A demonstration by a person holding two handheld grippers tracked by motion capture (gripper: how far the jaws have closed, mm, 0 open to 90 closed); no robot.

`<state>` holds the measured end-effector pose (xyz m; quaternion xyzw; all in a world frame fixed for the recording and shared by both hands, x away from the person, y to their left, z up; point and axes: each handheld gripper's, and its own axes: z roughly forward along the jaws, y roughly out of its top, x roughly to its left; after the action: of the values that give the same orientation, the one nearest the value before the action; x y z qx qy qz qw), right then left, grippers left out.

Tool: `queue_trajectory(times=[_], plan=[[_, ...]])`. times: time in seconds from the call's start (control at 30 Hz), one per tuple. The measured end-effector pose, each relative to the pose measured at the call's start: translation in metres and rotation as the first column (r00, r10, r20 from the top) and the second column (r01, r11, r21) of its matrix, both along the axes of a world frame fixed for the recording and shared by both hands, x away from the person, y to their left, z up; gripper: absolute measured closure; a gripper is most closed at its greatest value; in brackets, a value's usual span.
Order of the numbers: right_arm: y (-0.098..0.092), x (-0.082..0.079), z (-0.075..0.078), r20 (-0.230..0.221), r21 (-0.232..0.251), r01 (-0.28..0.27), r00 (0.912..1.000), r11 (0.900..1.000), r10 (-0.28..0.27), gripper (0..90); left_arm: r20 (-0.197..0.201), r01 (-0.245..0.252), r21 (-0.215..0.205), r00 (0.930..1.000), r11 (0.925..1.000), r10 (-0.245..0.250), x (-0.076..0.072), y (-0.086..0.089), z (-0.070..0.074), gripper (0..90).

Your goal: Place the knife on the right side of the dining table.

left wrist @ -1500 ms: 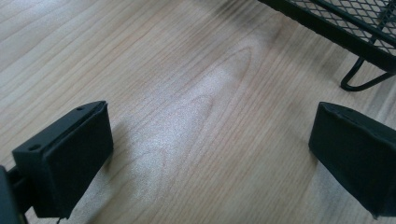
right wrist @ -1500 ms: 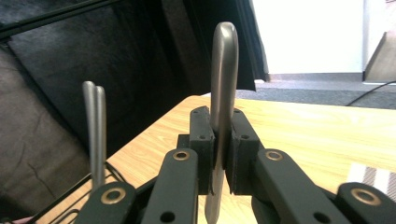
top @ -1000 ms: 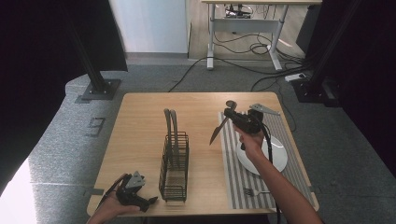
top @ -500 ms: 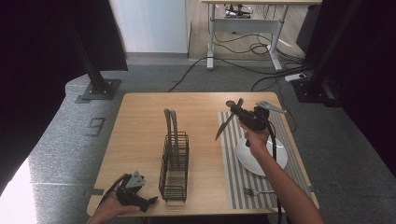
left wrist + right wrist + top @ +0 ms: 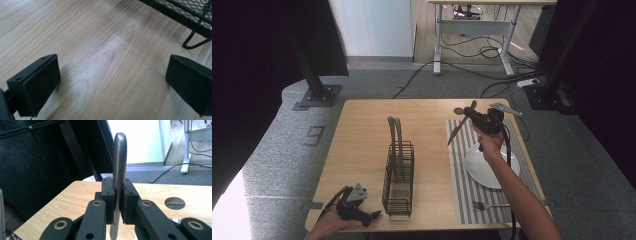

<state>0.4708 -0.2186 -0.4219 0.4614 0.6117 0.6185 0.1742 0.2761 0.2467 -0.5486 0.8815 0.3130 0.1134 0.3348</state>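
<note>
My table (image 5: 362, 135) carries a wire rack (image 5: 398, 172) beside my left claw (image 5: 357, 207), which rests wide open and empty. My right claw (image 5: 473, 116) clamps a knife (image 5: 457, 131), lifted above the plate (image 5: 491, 167); I judge it goes next into the rack. No readable writing.

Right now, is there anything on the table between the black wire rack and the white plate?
In the high view, between the wire rack and the plate lie bare wood and the striped placemat's left part; nothing else sits there.
</note>
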Motion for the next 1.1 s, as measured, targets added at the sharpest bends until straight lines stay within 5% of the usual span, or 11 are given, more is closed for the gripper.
queue_trajectory(times=[0.37, 0.43, 1.1], plan=[[-0.005, 0.012, -0.008, 0.004, -0.022, 0.028, 0.9996, 0.999, -0.028, 82.6, 0.0, 0.002, 0.0, 1.0, 1.0, -0.002, 0.0, 0.0, 0.0, 0.0], [-0.007, 0.019, -0.007, 0.011, -0.064, 0.048, 0.9988, 0.997, -0.047, 82.7, 0.0, 0.002, 0.0, 1.0, 1.0, -0.002, 0.0, 0.0, 0.0, 0.0], [-0.011, 0.042, -0.014, 0.006, -0.091, 0.09, 0.996, 0.992, -0.089, 82.6, 0.0, 0.003, 0.0, 1.0, 1.0, -0.003, 0.0, 0.0, 0.0, 0.0]])
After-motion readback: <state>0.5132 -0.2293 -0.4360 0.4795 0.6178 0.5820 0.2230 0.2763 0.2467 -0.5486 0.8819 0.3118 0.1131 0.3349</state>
